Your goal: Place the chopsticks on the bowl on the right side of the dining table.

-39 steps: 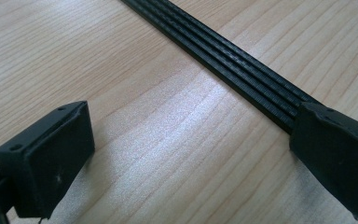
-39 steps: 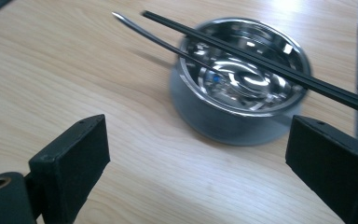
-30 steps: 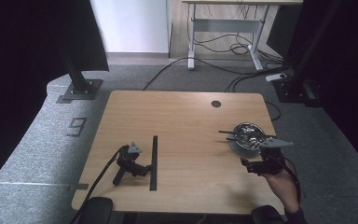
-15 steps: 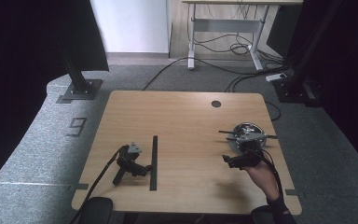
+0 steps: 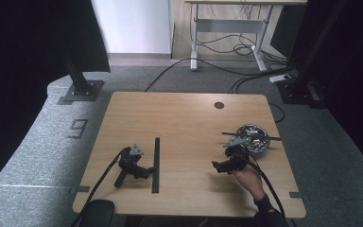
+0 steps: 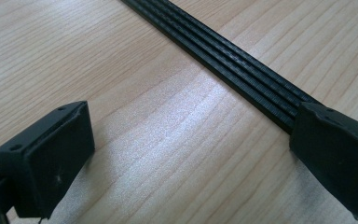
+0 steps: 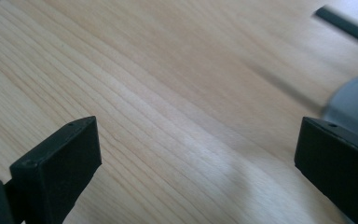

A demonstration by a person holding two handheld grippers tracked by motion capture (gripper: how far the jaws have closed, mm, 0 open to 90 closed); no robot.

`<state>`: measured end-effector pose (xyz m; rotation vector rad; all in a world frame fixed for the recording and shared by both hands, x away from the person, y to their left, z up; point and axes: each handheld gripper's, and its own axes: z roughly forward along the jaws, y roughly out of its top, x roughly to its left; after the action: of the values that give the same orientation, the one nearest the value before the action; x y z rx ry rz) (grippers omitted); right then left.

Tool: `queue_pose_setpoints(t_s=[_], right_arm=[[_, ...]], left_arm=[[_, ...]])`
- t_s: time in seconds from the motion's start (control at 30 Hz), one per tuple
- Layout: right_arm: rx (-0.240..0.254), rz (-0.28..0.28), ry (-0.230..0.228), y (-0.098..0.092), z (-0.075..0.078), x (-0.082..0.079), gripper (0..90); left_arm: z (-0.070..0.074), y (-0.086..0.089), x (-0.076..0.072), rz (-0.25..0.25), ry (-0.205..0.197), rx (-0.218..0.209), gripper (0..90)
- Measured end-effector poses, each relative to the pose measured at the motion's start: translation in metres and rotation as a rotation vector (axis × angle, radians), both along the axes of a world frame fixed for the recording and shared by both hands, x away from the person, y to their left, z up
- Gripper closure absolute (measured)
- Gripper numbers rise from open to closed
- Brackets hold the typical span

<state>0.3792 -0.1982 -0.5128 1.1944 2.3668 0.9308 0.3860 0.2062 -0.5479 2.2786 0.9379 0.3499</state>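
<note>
Right gripper (image 5: 220, 166) shifted left off metal bowl (image 5: 253, 138), jaws just spread wider, empty

Lying on the table (image 5: 179, 113), left gripper (image 5: 147, 171) just left of the long strip (image 5: 156, 165), one jaw tip at the strip's edge in the left gripper view, bare tabletop between the jaws. Sitting just right of and behind the right gripper (image 5: 216, 167), near the table's right edge, the metal bowl (image 5: 254, 138) with a thin rod (image 5: 272, 137) resting across it. Lying well apart, the two grippers, strip between them and nearer the left one.
</note>
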Motion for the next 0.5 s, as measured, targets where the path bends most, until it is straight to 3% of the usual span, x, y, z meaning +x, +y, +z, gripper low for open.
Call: queue_pose_setpoints(t_s=[0.3, 0.5], right_arm=[[-0.006, 0.014, 0.003, 0.008, -0.033, -0.001, 0.0], [0.019, 0.030, -0.041, 0.013, -0.044, -0.003, 0.0]], left_arm=[[0.000, 0.000, 0.000, 0.000, 0.000, 0.000, 0.0], [0.000, 0.000, 0.000, 0.001, 0.000, 0.000, 0.0]])
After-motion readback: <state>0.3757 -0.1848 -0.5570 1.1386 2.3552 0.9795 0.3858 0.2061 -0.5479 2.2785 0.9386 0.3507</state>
